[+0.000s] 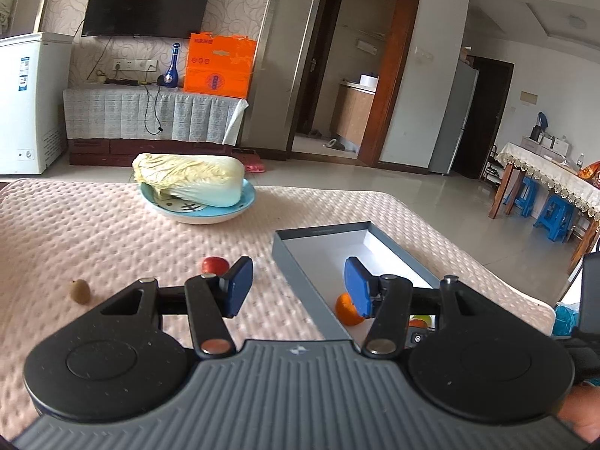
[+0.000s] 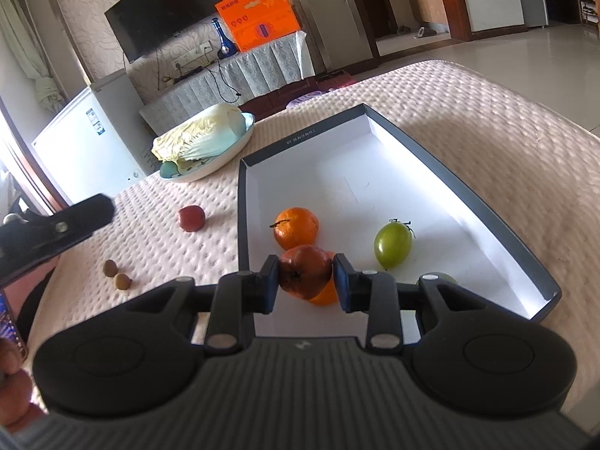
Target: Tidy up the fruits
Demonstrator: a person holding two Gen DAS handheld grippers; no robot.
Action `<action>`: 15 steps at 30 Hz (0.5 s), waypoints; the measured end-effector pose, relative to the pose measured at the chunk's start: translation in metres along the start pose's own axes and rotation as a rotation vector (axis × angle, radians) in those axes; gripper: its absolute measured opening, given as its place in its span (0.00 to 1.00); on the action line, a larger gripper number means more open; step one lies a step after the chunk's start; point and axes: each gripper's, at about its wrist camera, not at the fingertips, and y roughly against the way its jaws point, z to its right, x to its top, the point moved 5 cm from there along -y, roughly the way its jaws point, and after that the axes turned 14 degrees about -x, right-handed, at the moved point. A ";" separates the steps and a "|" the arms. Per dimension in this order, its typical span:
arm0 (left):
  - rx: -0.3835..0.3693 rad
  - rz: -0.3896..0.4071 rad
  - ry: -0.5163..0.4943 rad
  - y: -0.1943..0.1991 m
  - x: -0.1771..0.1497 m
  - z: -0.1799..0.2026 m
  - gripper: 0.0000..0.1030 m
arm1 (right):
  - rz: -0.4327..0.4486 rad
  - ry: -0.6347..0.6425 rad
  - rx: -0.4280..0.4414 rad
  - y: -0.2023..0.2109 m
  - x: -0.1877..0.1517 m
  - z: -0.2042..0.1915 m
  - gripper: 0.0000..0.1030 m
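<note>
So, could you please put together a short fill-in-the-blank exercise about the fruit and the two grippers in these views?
1. The right gripper is shut on a reddish-brown ____.
2. The green fruit lies inside the grey ____.
3. The napa cabbage rests on a light blue ____.
4. The left gripper is ____ and holds nothing.

Missing words: fruit; box; plate; open
</note>
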 end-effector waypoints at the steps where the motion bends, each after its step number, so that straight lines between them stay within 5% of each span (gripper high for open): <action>1: 0.002 0.001 0.000 0.002 0.000 -0.001 0.58 | -0.003 -0.001 -0.004 -0.001 -0.001 0.000 0.33; 15: 0.065 0.006 0.008 0.042 -0.006 -0.019 0.61 | 0.022 -0.023 -0.045 -0.005 0.001 -0.002 0.35</action>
